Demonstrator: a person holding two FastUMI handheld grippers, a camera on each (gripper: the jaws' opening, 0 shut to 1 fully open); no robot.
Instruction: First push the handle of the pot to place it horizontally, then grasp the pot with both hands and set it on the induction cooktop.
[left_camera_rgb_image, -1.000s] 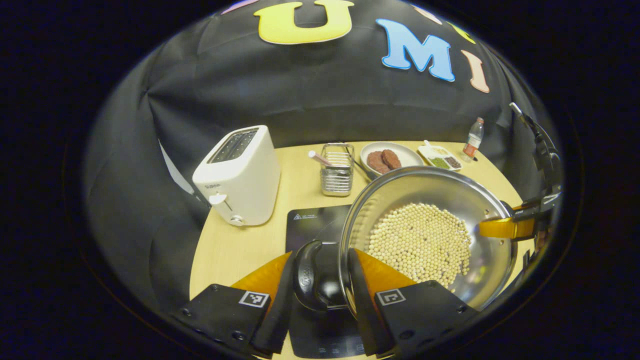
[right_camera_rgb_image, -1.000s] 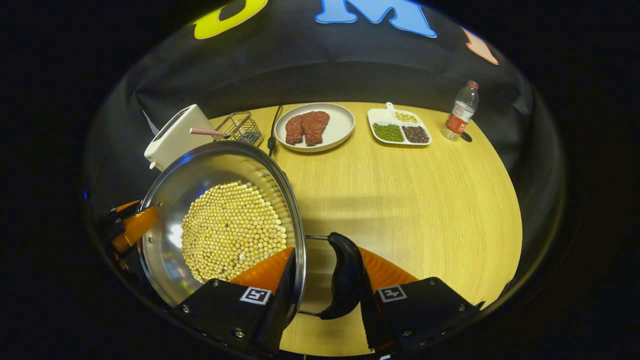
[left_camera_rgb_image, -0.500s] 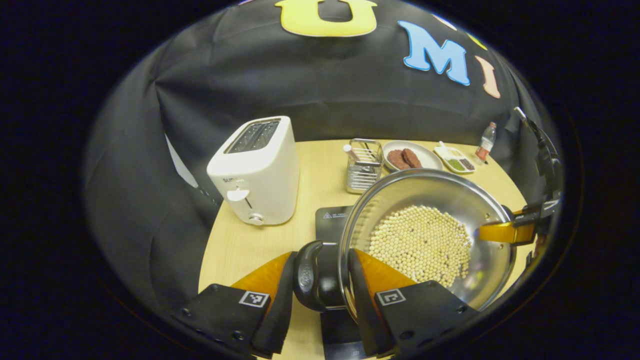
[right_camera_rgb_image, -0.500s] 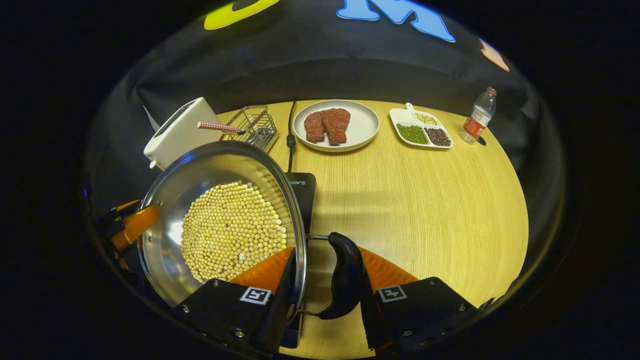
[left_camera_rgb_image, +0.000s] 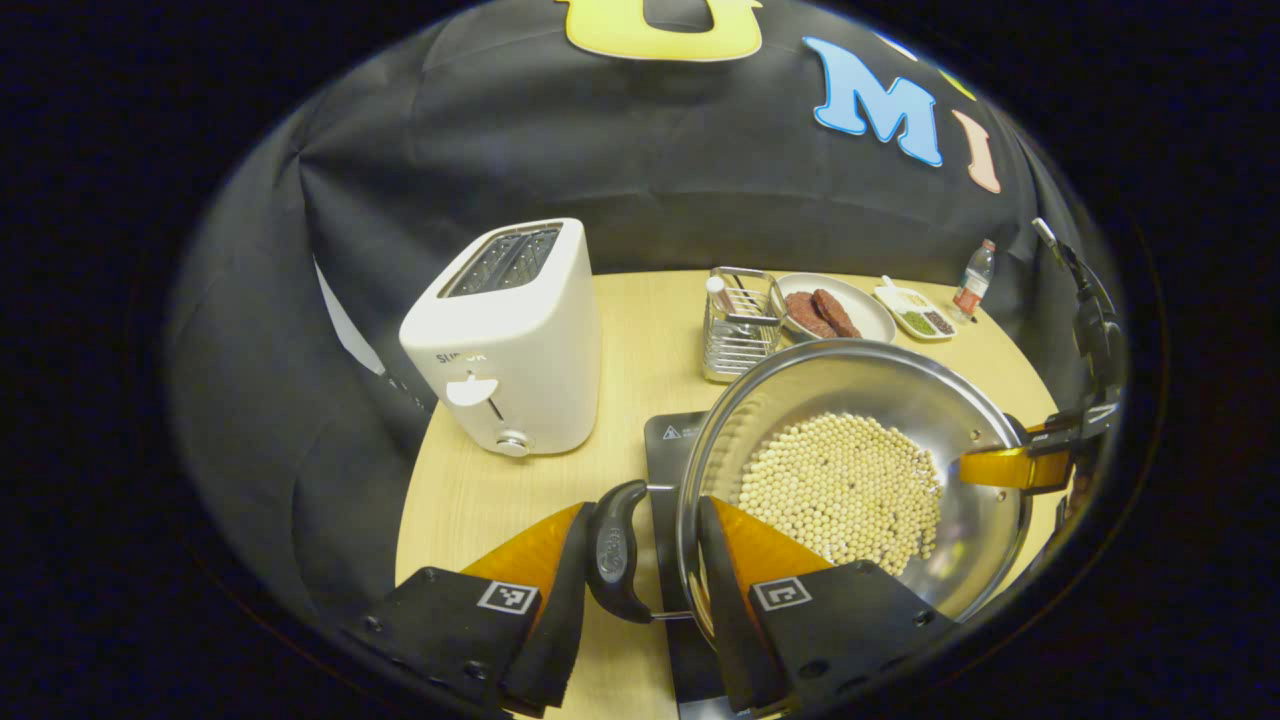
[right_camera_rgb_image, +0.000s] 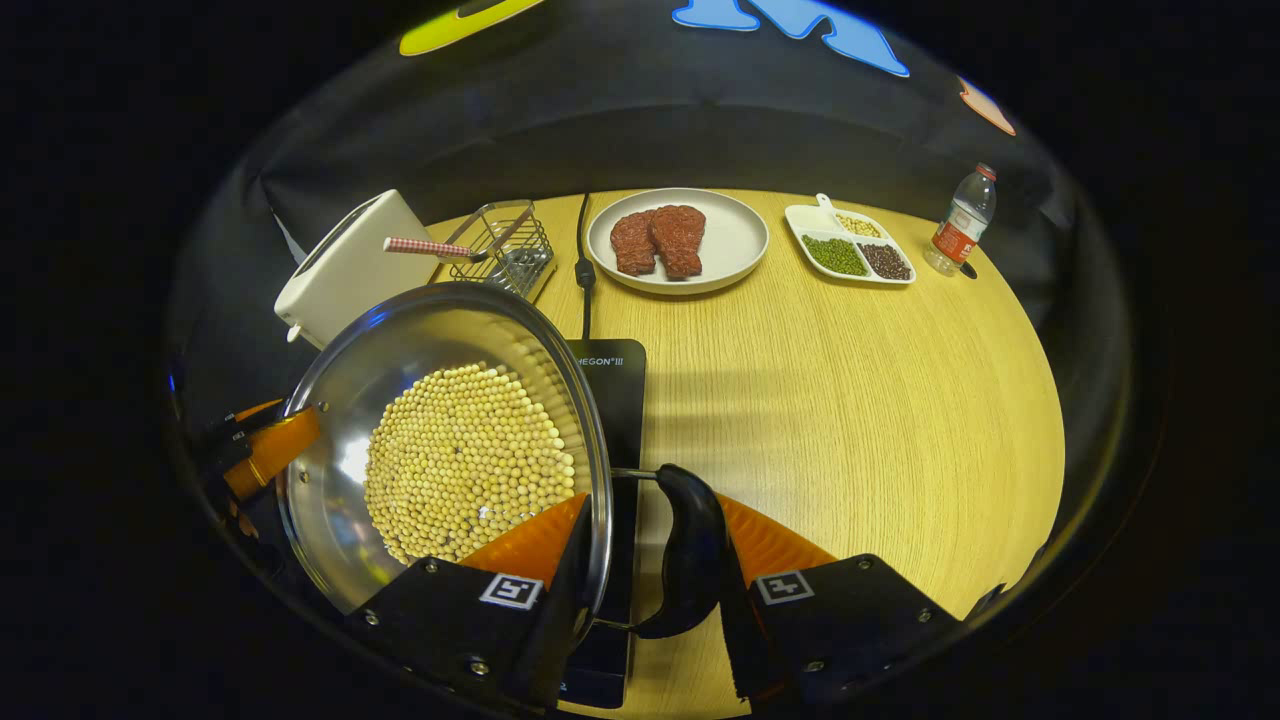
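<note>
Gripping the pot (left_camera_rgb_image: 850, 480) from both sides, the two grippers are holding it above the cooktop (right_camera_rgb_image: 612, 385) at the table's (right_camera_rgb_image: 850, 400) near left part. The left gripper (left_camera_rgb_image: 635, 560) is nearly closed, one finger pressing outside the pot's left handle (left_camera_rgb_image: 612, 555) and the other sitting inside the rim. In the right gripper view, the right gripper (right_camera_rgb_image: 650, 560) is closed the same way across the rim and the right handle (right_camera_rgb_image: 688, 550). Pale beans (right_camera_rgb_image: 465, 460) are covering the pot's bottom. In the left gripper view the cooktop is lying partly under the pot. A toaster (left_camera_rgb_image: 510, 340) is standing to the left of it, with a wire basket (left_camera_rgb_image: 738, 325) behind. Farther back, a plate (right_camera_rgb_image: 735, 245) is carrying two pieces of meat (right_camera_rgb_image: 660, 240), a divided dish (right_camera_rgb_image: 850, 255) is sitting just beside it, and a bottle (right_camera_rgb_image: 958, 222) is standing near the far right edge.
</note>
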